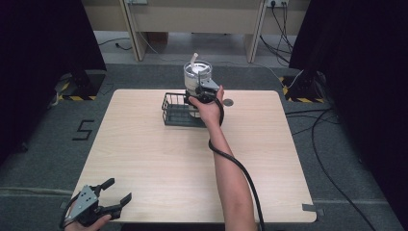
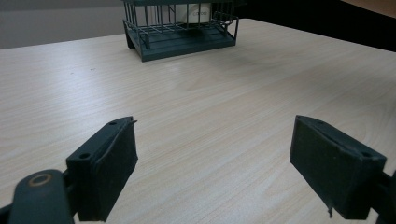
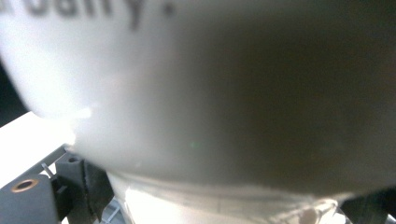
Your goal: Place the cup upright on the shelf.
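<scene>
Counts first: two grippers, one wire basket, one white cup with a clear lid and straw, one table.

Left gripper (image 1: 115, 191) sits at about 7 o'clock on the table (image 1: 144, 159), near the front edge, jaws spread wide with nothing between them. Its own view shows both black pads (image 2: 112, 172) well apart over bare wood, with the basket (image 2: 180, 39) far off at 12 o'clock, its top cut off by the frame, and a bit of white cup (image 2: 196, 11) behind the wires.

Basket (image 1: 175, 111) is at roughly 12 o'clock on the table, back near the far edge. The cup (image 1: 197, 74) is at its right end, upright; whether it's resting in the basket or lifted a bit, can't tell.

Right gripper (image 1: 204, 91) is up against the cup's near side, hand partly covering it. In the right gripper view the cup (image 3: 210, 93) is a big blurry white wall right against the camera, with some cut-off dark lettering on top. One jaw peeks out at lower left touching it, and the jaws look closed around the cup's lower part.
</scene>
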### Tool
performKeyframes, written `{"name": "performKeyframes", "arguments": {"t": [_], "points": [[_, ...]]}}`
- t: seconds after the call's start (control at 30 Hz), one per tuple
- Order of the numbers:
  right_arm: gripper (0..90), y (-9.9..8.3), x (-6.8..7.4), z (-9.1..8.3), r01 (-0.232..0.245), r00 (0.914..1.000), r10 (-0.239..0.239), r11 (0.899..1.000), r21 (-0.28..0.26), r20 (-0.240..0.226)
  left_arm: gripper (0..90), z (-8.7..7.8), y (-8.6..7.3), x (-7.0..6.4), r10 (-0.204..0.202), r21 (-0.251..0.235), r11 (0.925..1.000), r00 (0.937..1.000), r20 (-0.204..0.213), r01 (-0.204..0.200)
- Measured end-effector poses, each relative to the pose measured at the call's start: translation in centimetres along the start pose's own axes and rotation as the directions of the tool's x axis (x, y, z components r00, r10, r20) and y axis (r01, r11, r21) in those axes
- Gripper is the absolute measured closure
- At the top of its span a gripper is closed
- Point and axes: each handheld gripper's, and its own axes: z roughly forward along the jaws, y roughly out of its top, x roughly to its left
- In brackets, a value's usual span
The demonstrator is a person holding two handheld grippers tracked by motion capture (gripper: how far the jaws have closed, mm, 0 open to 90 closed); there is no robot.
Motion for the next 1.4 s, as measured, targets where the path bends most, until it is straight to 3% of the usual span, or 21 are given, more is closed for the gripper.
{"name": "performKeyframes", "arguments": {"t": [0.7, 1.17, 1.4], "points": [[8.1, -1.2, 0.1, -0.5, 0.018, 0.9997, -0.019, 0.999, -0.036, -0.016, 14.2, 0.0, 0.0, -0.2, 0.009, 0.001, 1.0, 0.9999, 0.004, -0.009], [6.9, -1.3, 0.5, -1.2, 0.022, 0.9996, -0.022, 0.999, -0.043, 0.016, 14.2, 0.0, 0.1, -0.2, 0.012, -0.002, 0.9999, 0.9999, 0.004, -0.012], [3.4, -1.2, 0.3, -1.8, -0.003, 0.9998, 0.002, 0.998, -0.056, -0.017, 14.2, 0.0, 0.1, -0.3, 0.019, 0.001, 0.9998, 0.9998, 0.011, -0.019]]}}
